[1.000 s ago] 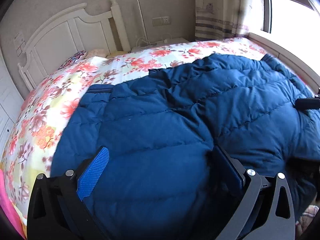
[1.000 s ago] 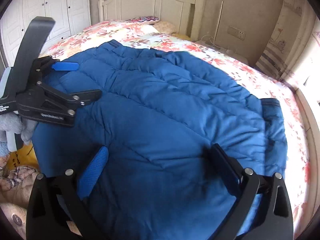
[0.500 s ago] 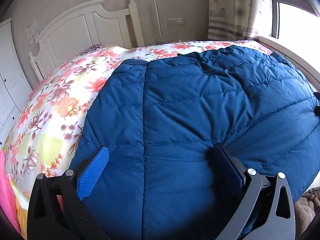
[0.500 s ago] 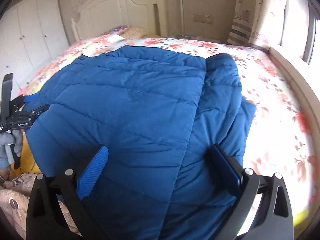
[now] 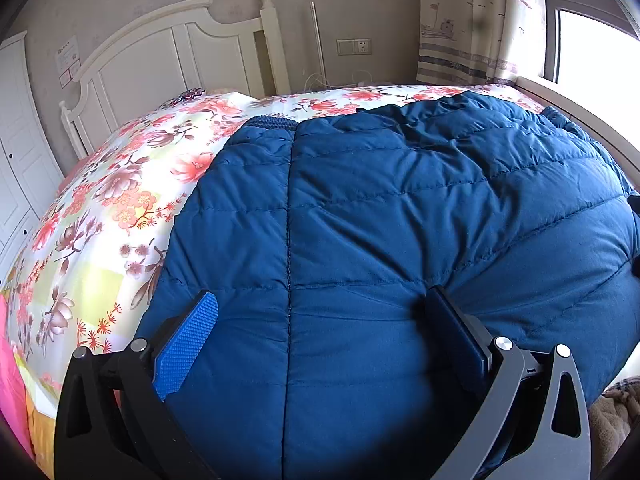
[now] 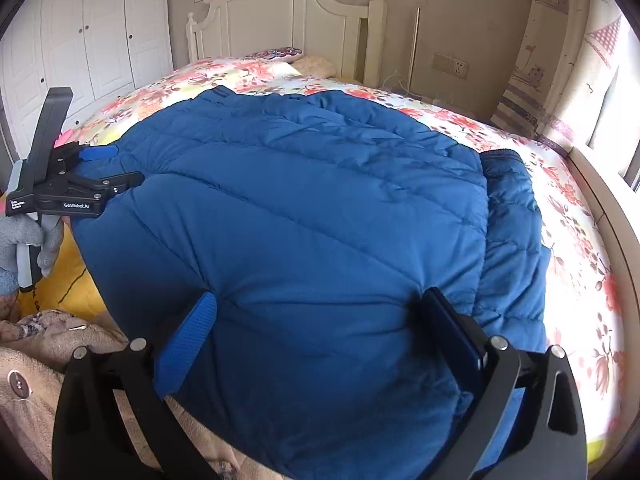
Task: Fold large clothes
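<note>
Left gripper (image 5: 320, 336) spread wide — over blue jacket (image 5: 400, 220).

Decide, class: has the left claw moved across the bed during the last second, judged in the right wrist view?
Yes. The left claw now reaches farther over the blue jacket toward the headboard.

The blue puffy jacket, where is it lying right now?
The blue puffy jacket is spread over the floral bedspread at the bed's foot end, filling both views, with the white headboard behind it.

A home bedroom: floral-sheeted bed (image 5: 120, 208), white headboard (image 6: 288, 20), wardrobe (image 6: 88, 32), curtained window (image 5: 580, 32).
</note>
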`<move>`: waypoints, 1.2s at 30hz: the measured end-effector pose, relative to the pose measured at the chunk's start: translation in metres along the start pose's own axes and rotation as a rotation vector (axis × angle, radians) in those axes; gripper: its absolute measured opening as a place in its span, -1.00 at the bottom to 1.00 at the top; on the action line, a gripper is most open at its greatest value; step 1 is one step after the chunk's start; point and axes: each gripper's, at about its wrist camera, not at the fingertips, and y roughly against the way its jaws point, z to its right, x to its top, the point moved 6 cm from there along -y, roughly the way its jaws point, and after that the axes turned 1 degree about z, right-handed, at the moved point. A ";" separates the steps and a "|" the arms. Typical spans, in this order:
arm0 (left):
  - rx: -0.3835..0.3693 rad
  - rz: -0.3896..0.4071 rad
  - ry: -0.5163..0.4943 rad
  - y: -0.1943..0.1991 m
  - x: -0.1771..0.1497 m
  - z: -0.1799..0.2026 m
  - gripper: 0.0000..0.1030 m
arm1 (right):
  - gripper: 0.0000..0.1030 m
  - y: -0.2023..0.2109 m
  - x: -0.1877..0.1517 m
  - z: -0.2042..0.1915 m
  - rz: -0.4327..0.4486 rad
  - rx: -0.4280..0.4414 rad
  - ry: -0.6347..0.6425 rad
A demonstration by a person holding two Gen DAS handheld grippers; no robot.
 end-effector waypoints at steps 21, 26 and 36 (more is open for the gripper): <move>-0.002 0.004 0.002 0.000 0.000 0.000 0.91 | 0.86 0.091 -0.142 0.100 0.186 0.157 -0.588; 0.005 0.007 0.005 0.000 0.000 -0.001 0.91 | 0.69 0.074 -0.163 0.088 0.183 0.294 -0.684; 0.005 0.021 0.007 0.001 -0.001 0.002 0.91 | 0.61 0.060 -0.123 0.077 0.228 0.351 -0.646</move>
